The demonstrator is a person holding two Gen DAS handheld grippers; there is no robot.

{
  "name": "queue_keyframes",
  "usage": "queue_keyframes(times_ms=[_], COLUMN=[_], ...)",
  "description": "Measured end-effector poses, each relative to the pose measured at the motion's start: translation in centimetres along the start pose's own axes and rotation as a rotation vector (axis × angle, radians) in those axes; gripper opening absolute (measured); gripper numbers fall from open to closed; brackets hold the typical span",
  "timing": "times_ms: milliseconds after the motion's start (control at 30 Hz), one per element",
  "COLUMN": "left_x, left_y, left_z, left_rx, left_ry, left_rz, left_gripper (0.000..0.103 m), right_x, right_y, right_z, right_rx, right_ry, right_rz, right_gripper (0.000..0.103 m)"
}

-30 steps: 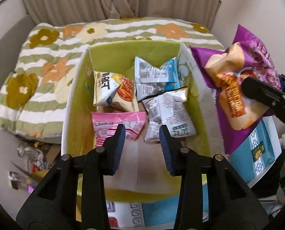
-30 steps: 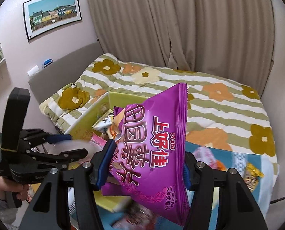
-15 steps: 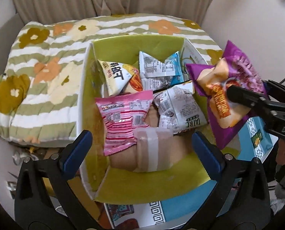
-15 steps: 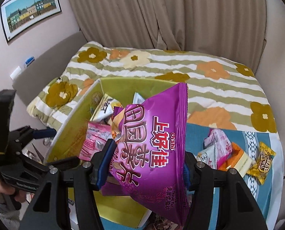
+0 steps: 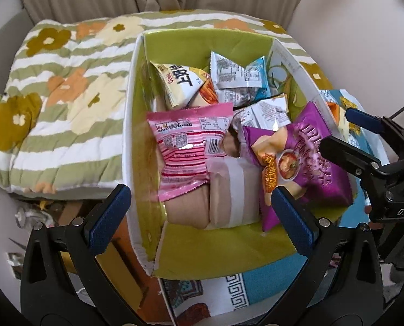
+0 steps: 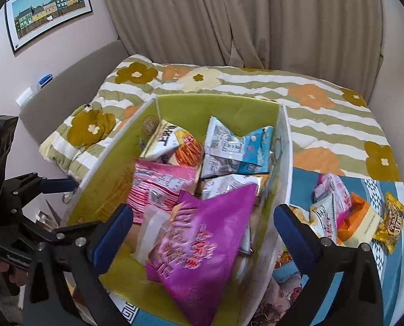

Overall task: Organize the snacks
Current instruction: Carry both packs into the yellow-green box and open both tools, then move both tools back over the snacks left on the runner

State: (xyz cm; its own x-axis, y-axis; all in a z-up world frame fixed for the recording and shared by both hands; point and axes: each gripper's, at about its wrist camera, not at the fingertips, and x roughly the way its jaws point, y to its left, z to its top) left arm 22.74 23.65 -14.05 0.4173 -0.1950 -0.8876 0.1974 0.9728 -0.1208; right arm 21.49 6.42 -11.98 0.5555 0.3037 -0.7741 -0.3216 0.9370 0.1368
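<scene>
A green-lined white box [image 5: 202,252] [image 6: 282,179] holds several snack packs. A purple chip bag [image 6: 202,247] [image 5: 305,160] lies free in the box's near right part, blurred in the right wrist view. A pink pack [image 5: 191,149] lies left of it. A white-orange pack [image 5: 182,84] and silver-blue packs [image 5: 237,81] sit at the far end. My right gripper [image 6: 203,231] is open just above the purple bag. My left gripper [image 5: 199,217] is open and empty over the box's near edge.
More snack packs [image 6: 348,217] lie on the blue patterned cloth [image 6: 392,271] right of the box. A bed with a striped floral quilt [image 5: 55,103] lies behind and left. Curtains hang at the back.
My right gripper lowered the purple bag into the box and opened, letting it go. My left gripper opened wide and drew back over the box's near edge.
</scene>
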Motion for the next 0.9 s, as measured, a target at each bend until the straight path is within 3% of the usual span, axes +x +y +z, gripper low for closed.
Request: queue_keyframes(times_ms=[200,533,900], left_x=[-0.6,-4.6,-7.3], left_y=[-0.3,-3.0,-10.0], left_z=[0.1,-0.2,-2.7], left_rx=[0.019,0.003,-0.057], left_ry=[-0.014,-0.096,-0.179], left_rz=[-0.015,0.048,0.060], left_gripper=[0.102,0.102,0.102], right_x=[-0.4,-3.9,-10.5], right_y=[0.3,0.0,-5.9], right_z=[-0.3,0.1,-2.9], right_rx=[-0.003,-0.009,0.023], right_ry=[0.001,-0.054,-0.141], right_rz=[-0.039,-0.027,-0.041], right_gripper=[0.103,0.103,0.103])
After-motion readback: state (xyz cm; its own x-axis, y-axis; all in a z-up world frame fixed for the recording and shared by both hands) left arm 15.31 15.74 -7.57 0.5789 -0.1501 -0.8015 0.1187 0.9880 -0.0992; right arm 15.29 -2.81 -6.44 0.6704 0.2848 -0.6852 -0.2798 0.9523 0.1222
